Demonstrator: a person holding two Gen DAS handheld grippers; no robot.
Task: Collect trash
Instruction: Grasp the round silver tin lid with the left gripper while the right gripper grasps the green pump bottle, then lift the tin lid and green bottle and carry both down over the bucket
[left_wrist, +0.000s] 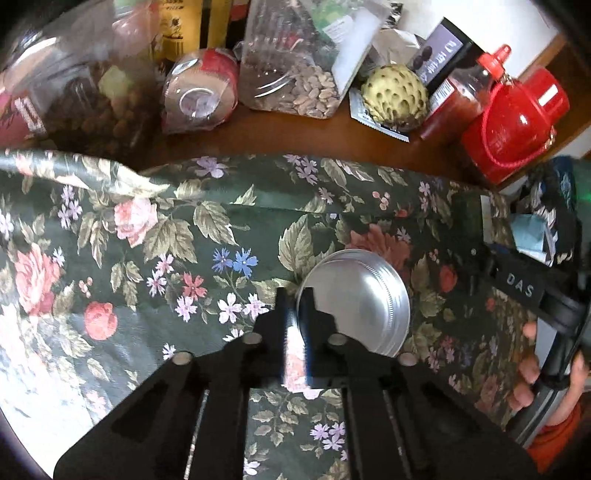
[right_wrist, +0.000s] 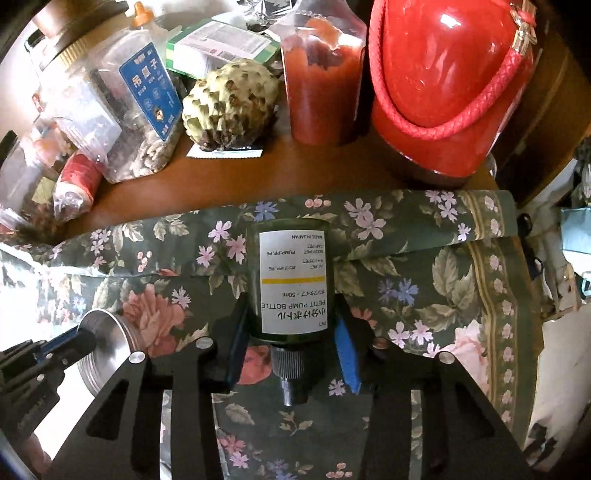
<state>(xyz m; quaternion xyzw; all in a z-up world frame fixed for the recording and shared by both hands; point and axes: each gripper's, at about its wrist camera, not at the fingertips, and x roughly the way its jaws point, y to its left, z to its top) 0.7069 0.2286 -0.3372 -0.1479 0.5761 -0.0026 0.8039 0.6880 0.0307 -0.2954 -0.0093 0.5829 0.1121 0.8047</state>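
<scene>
A round silver tin (left_wrist: 362, 295) lies on the floral cloth (left_wrist: 147, 240). My left gripper (left_wrist: 295, 299) is shut, pinching the tin's near-left rim between its black fingers. In the right wrist view the same tin (right_wrist: 107, 339) shows at the lower left, held by the left gripper's fingers (right_wrist: 79, 341). A small dark green pump bottle (right_wrist: 291, 280) with a white label lies on the cloth, nozzle toward the camera. My right gripper (right_wrist: 291, 321) straddles its lower body, and both pads (right_wrist: 347, 354) touch its sides.
Behind the cloth, the wooden table (left_wrist: 295, 136) is crowded: a red domed container with a braided cord (right_wrist: 443, 85), a red sauce bottle (right_wrist: 321, 81), a custard apple (right_wrist: 229, 107), and bags and jars of nuts (left_wrist: 306, 85). A hand (left_wrist: 532, 369) is at the right edge.
</scene>
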